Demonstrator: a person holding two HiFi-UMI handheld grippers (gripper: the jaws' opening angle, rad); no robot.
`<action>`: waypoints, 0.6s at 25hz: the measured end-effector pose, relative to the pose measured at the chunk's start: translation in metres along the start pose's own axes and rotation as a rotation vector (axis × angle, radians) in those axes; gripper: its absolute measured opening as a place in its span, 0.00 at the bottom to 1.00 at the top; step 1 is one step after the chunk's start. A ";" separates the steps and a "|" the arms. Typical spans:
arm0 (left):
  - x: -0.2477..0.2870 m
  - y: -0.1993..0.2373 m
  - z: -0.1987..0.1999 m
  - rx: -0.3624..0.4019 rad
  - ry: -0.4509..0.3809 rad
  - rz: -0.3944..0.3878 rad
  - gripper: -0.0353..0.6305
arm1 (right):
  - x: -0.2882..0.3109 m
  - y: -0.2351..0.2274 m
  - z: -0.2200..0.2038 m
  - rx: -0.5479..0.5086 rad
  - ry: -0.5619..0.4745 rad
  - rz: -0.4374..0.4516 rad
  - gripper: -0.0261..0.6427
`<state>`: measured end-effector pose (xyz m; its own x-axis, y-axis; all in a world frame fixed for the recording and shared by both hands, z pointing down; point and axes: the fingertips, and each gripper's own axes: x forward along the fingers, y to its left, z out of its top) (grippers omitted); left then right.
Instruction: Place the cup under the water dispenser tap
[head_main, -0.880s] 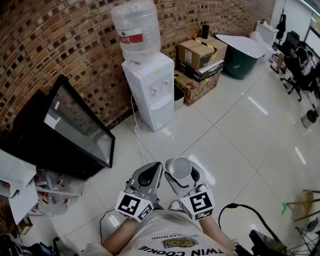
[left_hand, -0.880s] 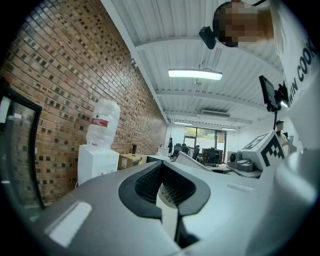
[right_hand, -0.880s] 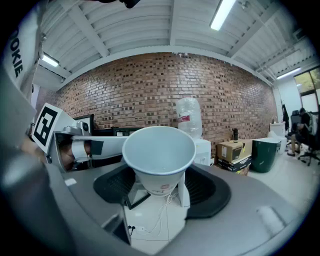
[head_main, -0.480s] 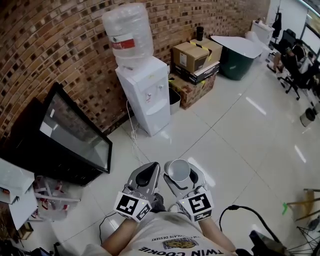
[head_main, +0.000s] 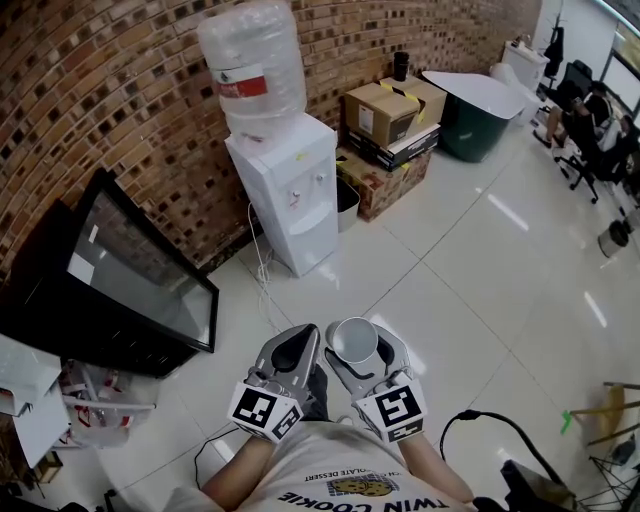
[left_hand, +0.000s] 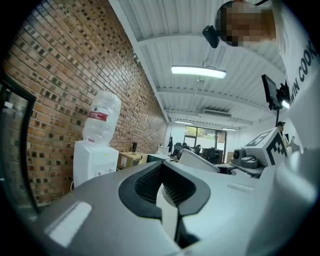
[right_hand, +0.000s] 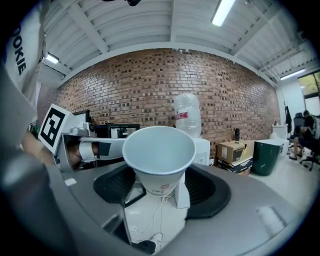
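Currently the cup (right_hand: 159, 150) is being held upright, mouth up and empty, in the right gripper (head_main: 365, 345). Its jaws are standing wide, pressing on the cup's lower body. The left gripper (head_main: 298, 345) is being kept alongside it, jaws together, with nothing between them. Both are being held close in front of the person's body, above the floor (head_main: 450, 270).

Step judged in hand: the carry toward the dispenser (head_main: 290, 190). The cup is well apart from it, with bare tile between. No placing is being done yet.

Next move, as judged: the cup is to be brought forward across the tile, kept upright, and lowered to the recess on the dispenser's front, under a tap (head_main: 296, 192). Which of the two small taps is meant cannot be told.

Edges and room:
- The open floor ahead and to the right is being left free for walking.
- A dark framed panel (head_main: 130, 270) is leaning at the left, its near corner close to the walking line.
- A cable (head_main: 265, 270) is trailing on the tile just beside the dispenser's foot; a tripping risk is judged there.
- A bin (head_main: 347, 195) and stacked boxes (head_main: 385, 110) are crowding the dispenser's right side.
- The bottle (head_main: 250, 65) is sitting on top, clear of the recess.
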<state>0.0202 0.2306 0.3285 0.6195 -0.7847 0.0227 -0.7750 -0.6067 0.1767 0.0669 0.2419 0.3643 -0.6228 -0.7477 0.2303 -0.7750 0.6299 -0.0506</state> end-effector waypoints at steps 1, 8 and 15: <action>0.003 0.006 0.000 -0.003 0.000 0.001 0.05 | 0.006 -0.002 0.001 -0.002 0.002 0.001 0.51; 0.036 0.048 0.003 -0.023 0.005 -0.003 0.05 | 0.055 -0.021 0.008 -0.010 0.026 0.005 0.51; 0.073 0.094 0.011 -0.048 0.021 -0.018 0.05 | 0.107 -0.046 0.023 -0.008 0.058 -0.003 0.51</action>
<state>-0.0087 0.1148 0.3358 0.6363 -0.7705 0.0392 -0.7570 -0.6138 0.2241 0.0335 0.1278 0.3690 -0.6133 -0.7362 0.2862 -0.7756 0.6298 -0.0421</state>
